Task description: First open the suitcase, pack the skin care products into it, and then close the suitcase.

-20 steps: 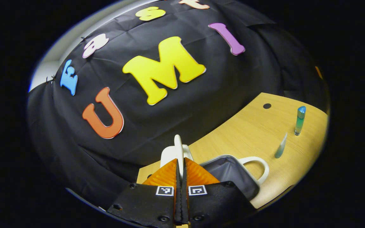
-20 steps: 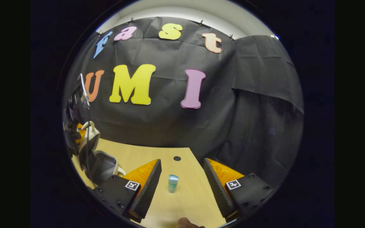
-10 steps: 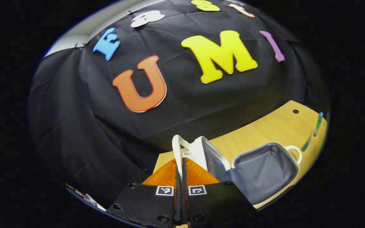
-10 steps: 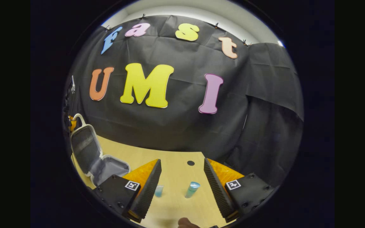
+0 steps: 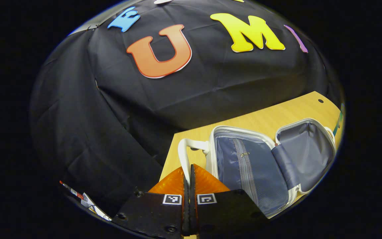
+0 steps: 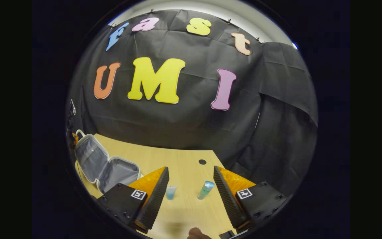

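lying wide open on the pale wooden table (image 5: 264, 119), the small white hard-shell suitcase (image 5: 260, 162) takes up the lower right of the left gripper view, its two halves spread flat and joined by a soft grey hinge strip. both halves are lined in smooth grey-blue fabric; the nearer half carries a mesh pocket with a zip line running down it, the farther half is a plain hollow. no product lies in either half. a white looped handle (image 5: 185, 156) curves off the nearer half toward the bottom centre of the frame, where the left gripper (image 5: 188, 172) has its ribbed fingers pressed together on the handle's thin band.

in the right gripper view the same suitcase (image 6: 104, 164) sits at the lower left, open, with its grey lining showing. the right gripper (image 6: 191, 186) stands wide, its ridged wedge-shaped fingers well apart at the bottom of the frame and nothing between them. on the table beyond, a slim translucent teal bottle with a rounded blue cap (image 6: 206, 190) stands just beside the right-hand finger, and a small pale blue squeeze tube (image 6: 170, 192) shows just beside the left-hand finger. a small round dark hole (image 6: 202, 162) marks the tabletop farther back.
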Available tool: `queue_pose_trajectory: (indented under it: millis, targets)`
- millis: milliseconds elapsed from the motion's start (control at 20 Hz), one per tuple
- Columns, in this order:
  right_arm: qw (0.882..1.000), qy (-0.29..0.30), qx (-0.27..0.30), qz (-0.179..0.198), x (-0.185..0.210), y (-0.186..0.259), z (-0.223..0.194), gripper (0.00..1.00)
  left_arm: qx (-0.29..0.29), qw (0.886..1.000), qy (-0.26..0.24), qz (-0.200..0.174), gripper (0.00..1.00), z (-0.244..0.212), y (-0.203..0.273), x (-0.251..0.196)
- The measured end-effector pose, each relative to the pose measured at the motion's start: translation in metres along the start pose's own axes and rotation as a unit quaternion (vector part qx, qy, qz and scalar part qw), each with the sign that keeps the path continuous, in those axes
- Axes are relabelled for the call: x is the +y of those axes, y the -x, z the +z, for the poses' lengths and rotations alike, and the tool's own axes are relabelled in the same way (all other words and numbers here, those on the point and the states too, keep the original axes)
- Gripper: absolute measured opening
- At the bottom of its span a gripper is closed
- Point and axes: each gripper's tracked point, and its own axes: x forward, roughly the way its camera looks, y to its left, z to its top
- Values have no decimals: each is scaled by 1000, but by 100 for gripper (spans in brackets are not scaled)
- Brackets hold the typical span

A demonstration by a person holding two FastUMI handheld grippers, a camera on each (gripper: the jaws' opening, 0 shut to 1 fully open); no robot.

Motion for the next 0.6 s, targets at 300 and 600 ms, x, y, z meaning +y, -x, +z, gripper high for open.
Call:
queue_pose_trajectory:
  millis: [300, 600]
  targets:
    - [999, -5, 22, -27, -20, -2, -15, 80, 63, 996, 53, -21, 3, -58, -23, -1]
    - [998, -9, 40, -45, -34, 4, -30, 80, 110, 985, 125, -41, 7, -109, -34, -12]
